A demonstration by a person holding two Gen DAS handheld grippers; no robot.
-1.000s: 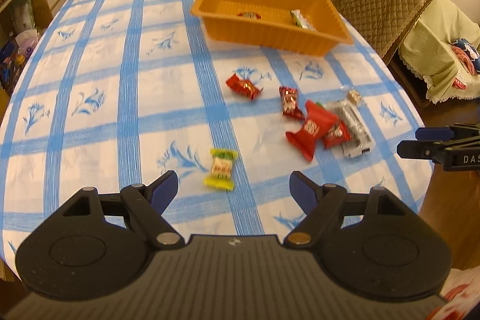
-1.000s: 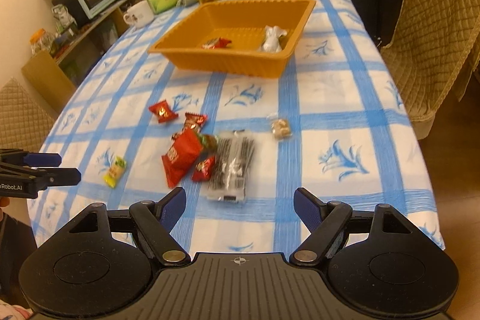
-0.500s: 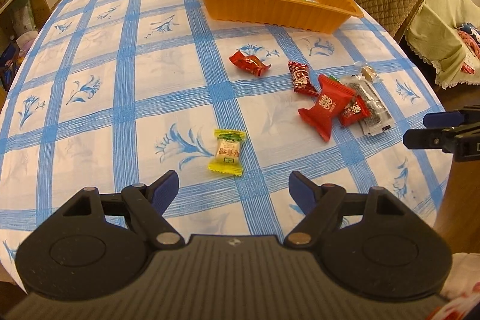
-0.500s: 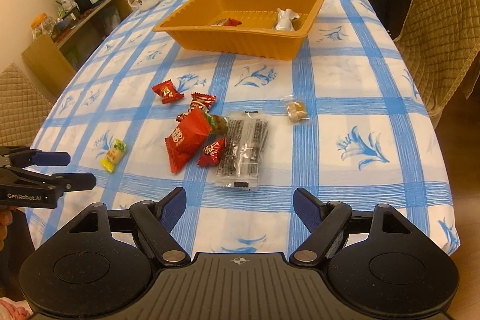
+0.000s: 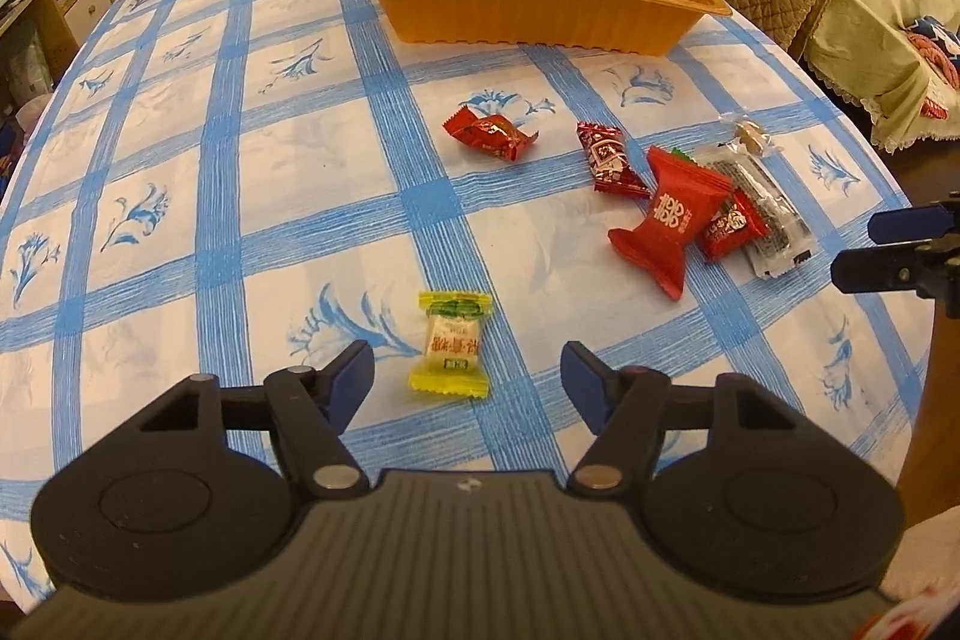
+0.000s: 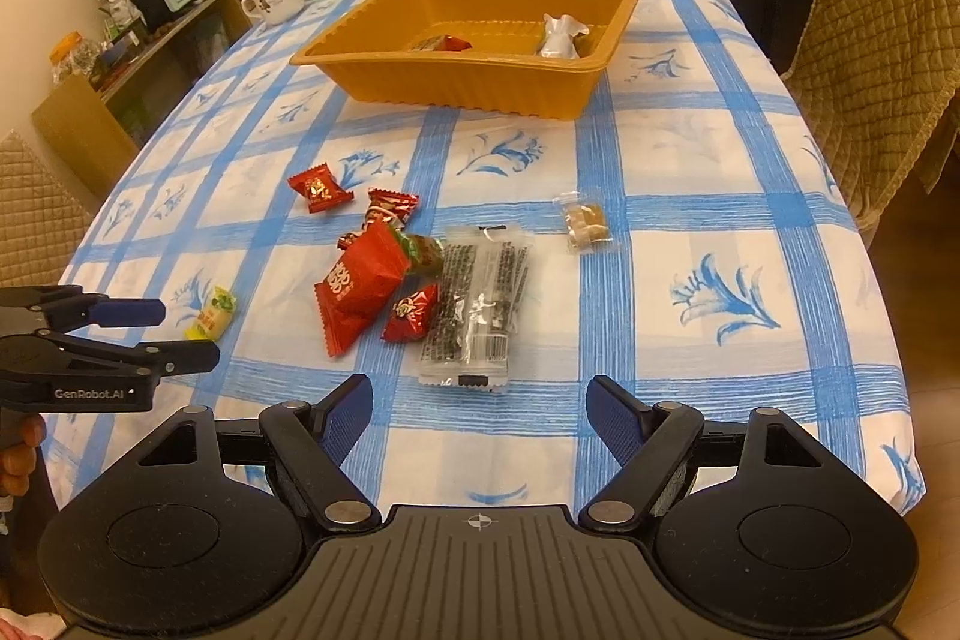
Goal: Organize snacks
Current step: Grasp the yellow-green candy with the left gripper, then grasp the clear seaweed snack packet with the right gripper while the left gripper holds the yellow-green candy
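With its jaws spread wide, the left gripper (image 5: 468,370) hangs over the yellow candy (image 5: 451,342) lying between and just ahead of its fingertips, seemingly not yet touching, so closing too high could pinch only crinkly wrapper and drop it short of the orange tray (image 5: 528,13) far ahead, while the right gripper (image 6: 478,412), also open, idles near the clear packet (image 6: 477,307).

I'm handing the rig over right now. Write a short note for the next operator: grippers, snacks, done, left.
Left gripper: open, empty, lined up on the yellow-wrapped candy.
Right gripper: open, empty, just short of the clear packet of dark snack sticks.
Done: a red candy and a white wrapped sweet lie in the orange plastic tray.
Left: the yellow candy, the clear packet, the big red pouch, three small red candies and the small clear-wrapped brown snack, all on the tablecloth.
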